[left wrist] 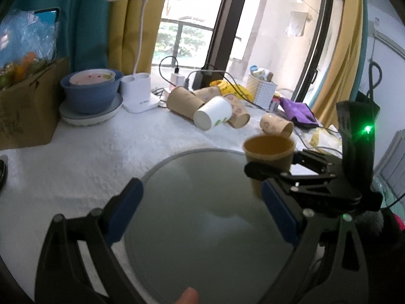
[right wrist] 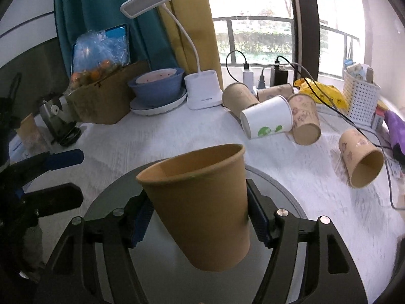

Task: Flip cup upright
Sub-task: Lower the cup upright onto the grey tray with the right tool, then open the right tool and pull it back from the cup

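The right gripper (right wrist: 200,224) was clamped on the brown cup (right wrist: 202,202), mouth up and tilted toward eleven o'clock, above the grey round tray (right wrist: 291,197), probably so it could be set down standing. The left gripper (left wrist: 200,210) hung with its tongs apart, holding nothing, over the tray's nine o'clock side

Plain brown paper cup (right wrist: 202,207), white cup with green print (right wrist: 267,120), beige cups with small reddish pattern (right wrist: 305,119), blue bowl (right wrist: 157,86), white lamp (right wrist: 202,93), grey round plate (left wrist: 202,228), white cloth on bench (left wrist: 88,157), teal and yellow curtains (right wrist: 177,25), tool with blue pads (right wrist: 260,225).
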